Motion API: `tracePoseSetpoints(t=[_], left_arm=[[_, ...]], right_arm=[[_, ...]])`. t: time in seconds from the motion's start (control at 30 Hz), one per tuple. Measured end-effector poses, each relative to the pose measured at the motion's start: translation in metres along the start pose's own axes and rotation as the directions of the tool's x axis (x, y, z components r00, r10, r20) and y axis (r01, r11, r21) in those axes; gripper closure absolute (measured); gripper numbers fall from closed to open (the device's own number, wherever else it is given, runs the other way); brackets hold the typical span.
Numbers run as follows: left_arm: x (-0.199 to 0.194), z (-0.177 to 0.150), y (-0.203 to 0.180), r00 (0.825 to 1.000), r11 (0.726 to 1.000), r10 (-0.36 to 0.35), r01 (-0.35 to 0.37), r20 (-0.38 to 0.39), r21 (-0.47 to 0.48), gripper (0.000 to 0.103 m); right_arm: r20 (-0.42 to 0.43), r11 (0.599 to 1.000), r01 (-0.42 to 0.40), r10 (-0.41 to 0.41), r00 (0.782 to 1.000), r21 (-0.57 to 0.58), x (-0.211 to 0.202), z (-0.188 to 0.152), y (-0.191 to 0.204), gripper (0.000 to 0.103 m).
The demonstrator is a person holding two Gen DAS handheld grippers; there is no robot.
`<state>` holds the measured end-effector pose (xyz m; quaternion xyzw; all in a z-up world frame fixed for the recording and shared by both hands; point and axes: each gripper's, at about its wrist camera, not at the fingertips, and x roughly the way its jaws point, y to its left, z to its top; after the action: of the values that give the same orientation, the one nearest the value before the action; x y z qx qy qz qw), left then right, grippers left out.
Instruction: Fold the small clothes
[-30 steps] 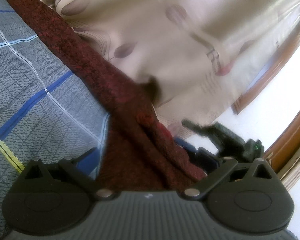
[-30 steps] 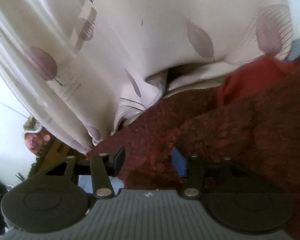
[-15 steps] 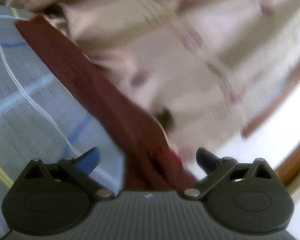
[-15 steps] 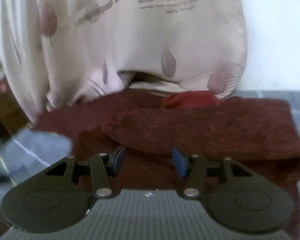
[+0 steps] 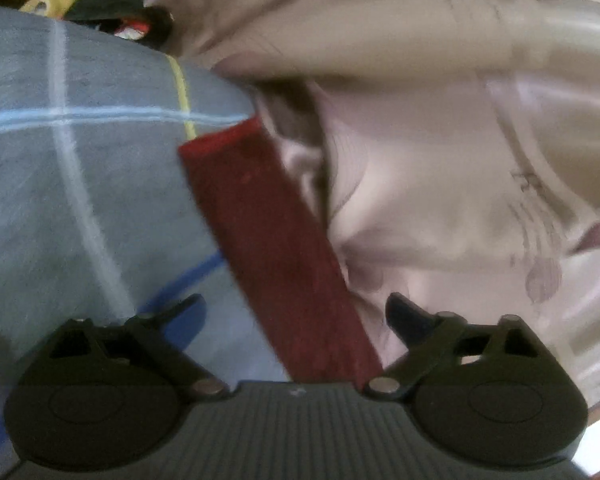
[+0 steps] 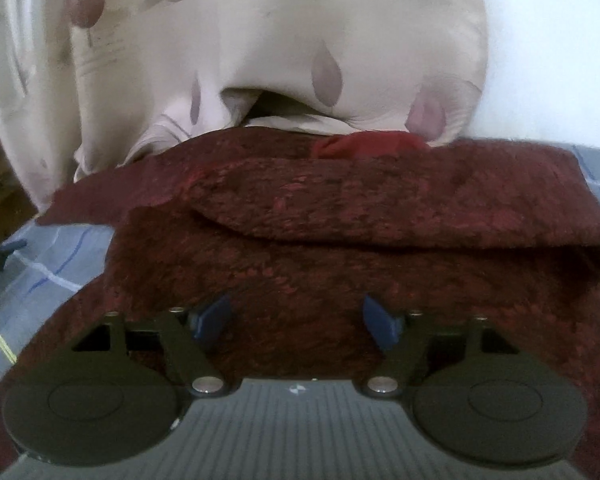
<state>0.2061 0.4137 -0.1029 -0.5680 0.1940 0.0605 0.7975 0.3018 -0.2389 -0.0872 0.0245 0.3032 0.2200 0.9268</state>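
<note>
A dark red knitted garment (image 6: pixel 340 232) lies partly folded on a grey-blue checked bedsheet (image 6: pixel 40 264), its top flap laid over the lower layer. My right gripper (image 6: pixel 296 316) is open and empty just above the garment's near part. In the left wrist view the garment (image 5: pixel 276 248) shows as a long red strip running away from me. My left gripper (image 5: pixel 296 316) is open and empty, its fingers astride the strip's near end.
A cream curtain (image 6: pixel 260 48) with mauve leaf print hangs right behind the garment and also fills the right of the left wrist view (image 5: pixel 440 140). Clutter (image 5: pixel 100 4) sits beyond the bed's far edge. The bedsheet (image 5: pixel 80 180) spreads to the left.
Both grippers have let go and pulled back from the garment. The right view has swung level, showing the folded flap lying flat. The left view has swung along the strip.
</note>
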Motion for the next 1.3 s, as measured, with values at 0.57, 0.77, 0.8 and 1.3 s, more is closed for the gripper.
tracePoseSetpoints(t=[0.57, 0.77, 0.8, 1.3], left_arm=[[0.052, 0.03, 0.029, 1.0, 0.998, -0.008, 0.009, 0.011, -0.066, 0.09], [0.045, 0.026, 0.023, 0.999, 0.998, 0.003, 0.0, 0.045, -0.059, 0.091], [0.043, 0.026, 0.023, 0.999, 0.997, 0.006, -0.003, 0.039, -0.078, 0.091], [0.069, 0.049, -0.011, 0.989, 0.98, 0.136, -0.142, -0.053, -0.141, 0.026]], right_arm=[[0.042, 1.0, 0.001, -0.001, 0.999, -0.002, -0.003, -0.001, 0.001, 0.015], [0.051, 1.0, -0.007, 0.006, 0.999, 0.016, -0.004, -0.002, -0.001, 0.014], [0.054, 1.0, -0.009, 0.008, 0.998, 0.019, -0.004, -0.002, -0.001, 0.013], [0.077, 0.999, -0.03, 0.028, 0.997, 0.024, -0.009, -0.002, -0.001, 0.006]])
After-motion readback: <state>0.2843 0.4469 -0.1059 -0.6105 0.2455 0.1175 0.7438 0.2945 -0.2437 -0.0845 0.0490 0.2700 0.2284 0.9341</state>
